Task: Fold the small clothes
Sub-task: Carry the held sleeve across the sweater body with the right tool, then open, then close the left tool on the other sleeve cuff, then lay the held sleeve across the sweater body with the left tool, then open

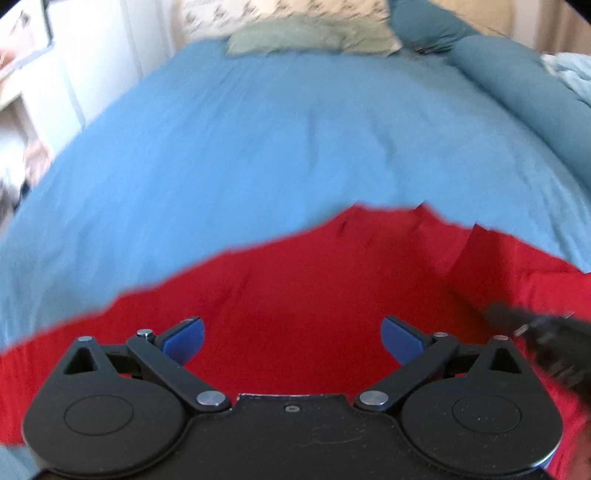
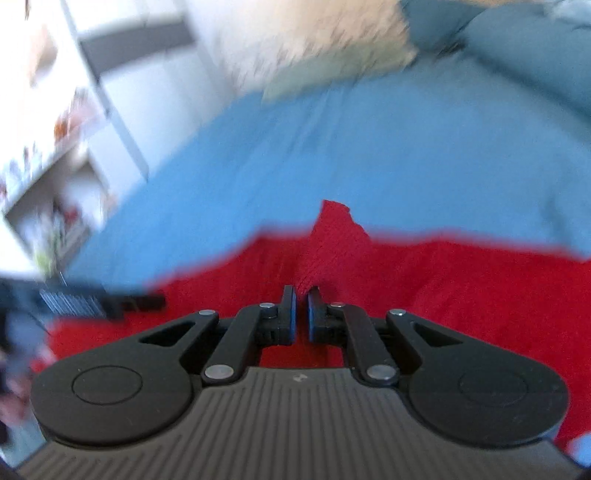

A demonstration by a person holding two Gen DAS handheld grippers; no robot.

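No readable text, labels, brands, numbers or signs in either view. Left wrist view: the cream pillow (image 1: 295, 14) at the far edge of the bed (image 1: 258, 129) carries a small dark repeating print, too blurred to tell if it is lettering. The items on the white shelf unit (image 1: 22, 55) at the left are smeared, nothing legible. Right wrist view: a tiny pale mark sits on the grey ribbed gripper housing (image 2: 299, 417) near its front edge, too small to read. The shelf contents at the left are motion-blurred, no legible print.
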